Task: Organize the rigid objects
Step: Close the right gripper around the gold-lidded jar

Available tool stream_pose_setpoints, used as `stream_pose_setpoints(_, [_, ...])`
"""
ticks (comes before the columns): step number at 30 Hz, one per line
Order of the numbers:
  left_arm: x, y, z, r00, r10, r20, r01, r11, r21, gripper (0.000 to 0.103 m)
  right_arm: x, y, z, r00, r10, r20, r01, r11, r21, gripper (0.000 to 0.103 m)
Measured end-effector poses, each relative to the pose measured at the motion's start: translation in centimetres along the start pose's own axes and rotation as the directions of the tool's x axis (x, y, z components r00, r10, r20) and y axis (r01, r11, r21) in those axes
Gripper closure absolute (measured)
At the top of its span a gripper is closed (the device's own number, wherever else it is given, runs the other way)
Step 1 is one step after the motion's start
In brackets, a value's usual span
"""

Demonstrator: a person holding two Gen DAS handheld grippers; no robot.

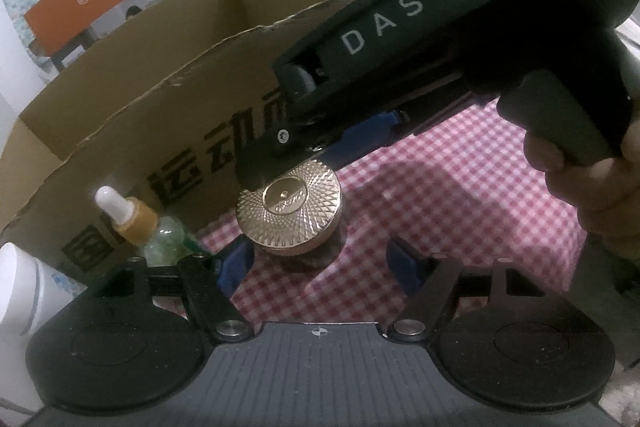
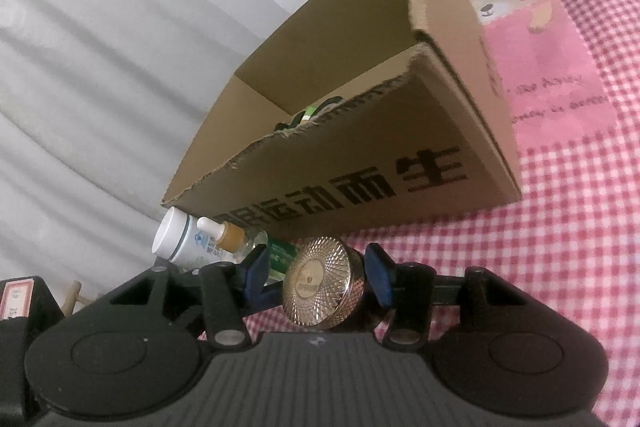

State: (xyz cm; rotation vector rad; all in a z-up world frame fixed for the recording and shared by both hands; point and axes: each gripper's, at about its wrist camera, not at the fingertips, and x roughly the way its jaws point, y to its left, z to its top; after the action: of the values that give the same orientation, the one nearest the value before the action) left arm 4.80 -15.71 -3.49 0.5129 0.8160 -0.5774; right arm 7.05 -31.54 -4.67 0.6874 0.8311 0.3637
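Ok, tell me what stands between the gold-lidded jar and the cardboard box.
Only the box's own near wall. The right gripper flanks the gold-lidded jar at table level, below that torn rim, so it must lift over it. The dropper bottle and white bottle stand off to the left.

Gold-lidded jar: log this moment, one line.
right gripper: around gold-lidded jar, grip unconfirmed | left gripper: open | cardboard box: behind jar

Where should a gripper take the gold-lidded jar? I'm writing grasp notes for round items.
By the lid's side wall, fingers on opposite edges, approaching from above: the gold-lidded jar stands upright, its round lid topmost and widest. The right gripper brackets it so.
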Motion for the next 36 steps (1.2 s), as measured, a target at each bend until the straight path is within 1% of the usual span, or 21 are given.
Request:
stream_pose_setpoints(15, [-1.0, -1.5, -0.2, 0.994, -0.106, 0.01, 0.106, 0.994, 0.038, 0.03, -3.3, -0.9, -2.4, 0.998, -0.043, 0.053, 0.04, 0.998, 0.054, 0.047])
stream_pose_setpoints(19, [-1.1, -1.3, -0.3, 0.996, -0.088, 0.026, 0.086, 0.995, 0.059, 0.029, -3.8, -1.2, -2.8, 0.997, -0.054, 0.061, 0.05, 0.996, 0.076, 0.047])
stream_pose_setpoints(27, [-1.0, -1.1, 0.5, 0.994, -0.09, 0.057, 0.086, 0.994, 0.067, 0.025, -5.6, -1.2, -3.8, 0.987, -0.123, 0.107, 0.11, 0.987, 0.119, 0.047])
stream_pose_setpoints(32, [-0.6, -1.4, 0.9, 0.995, -0.079, 0.059, 0.077, 0.996, 0.049, 0.024, -6.6, -1.5, -4.1, 0.981, -0.143, 0.13, 0.124, 0.982, 0.142, 0.048])
stream_pose_setpoints(36, [0.2, -1.1, 1.4, 0.996, -0.073, 0.05, 0.072, 0.997, 0.01, 0.026, -6.1, -1.5, -4.0, 0.982, -0.145, 0.124, 0.125, 0.98, 0.156, 0.049])
